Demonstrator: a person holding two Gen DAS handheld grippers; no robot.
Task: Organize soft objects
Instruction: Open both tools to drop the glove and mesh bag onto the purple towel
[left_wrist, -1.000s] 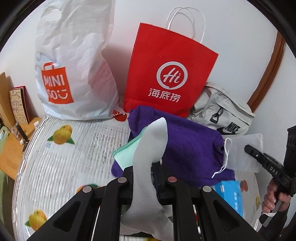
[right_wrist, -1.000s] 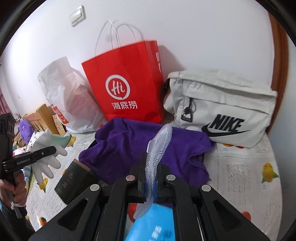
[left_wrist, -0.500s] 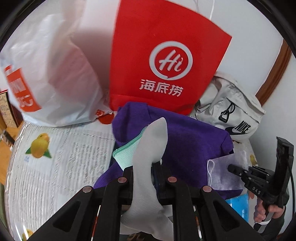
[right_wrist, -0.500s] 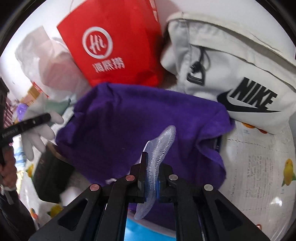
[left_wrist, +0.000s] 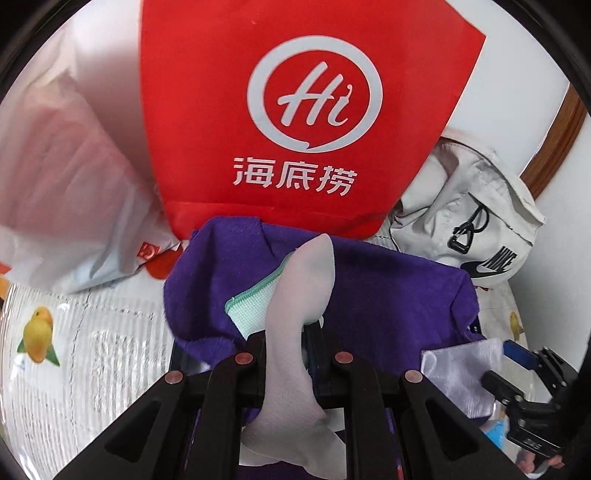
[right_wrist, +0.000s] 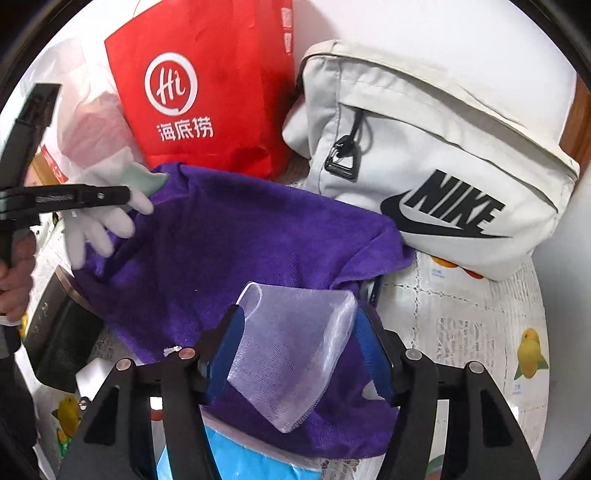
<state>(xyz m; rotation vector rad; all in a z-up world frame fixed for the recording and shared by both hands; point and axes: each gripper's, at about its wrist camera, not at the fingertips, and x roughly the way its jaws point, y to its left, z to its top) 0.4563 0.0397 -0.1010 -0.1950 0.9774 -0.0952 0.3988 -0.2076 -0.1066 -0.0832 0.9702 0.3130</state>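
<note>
My left gripper (left_wrist: 286, 328) is shut on a white glove with a green cuff (left_wrist: 295, 295), held over the purple towel (left_wrist: 388, 295); the glove (right_wrist: 107, 218) also shows at the left of the right wrist view. My right gripper (right_wrist: 299, 328) is open, and a sheer white mesh pouch (right_wrist: 291, 354) lies loose between its blue pads on the purple towel (right_wrist: 236, 243). The pouch (left_wrist: 461, 373) also shows at the lower right of the left wrist view.
A red paper bag (left_wrist: 306, 110) stands behind the towel, a white plastic bag (left_wrist: 62, 184) to its left, a grey Nike bag (right_wrist: 436, 158) to its right. A black box (right_wrist: 59, 336) and a blue pack (right_wrist: 243, 458) lie on the fruit-print tablecloth (right_wrist: 480, 332).
My right gripper has opened and let go of the mesh pouch, which now lies flat on the towel. Both grippers have moved closer to the towel and the bags.
</note>
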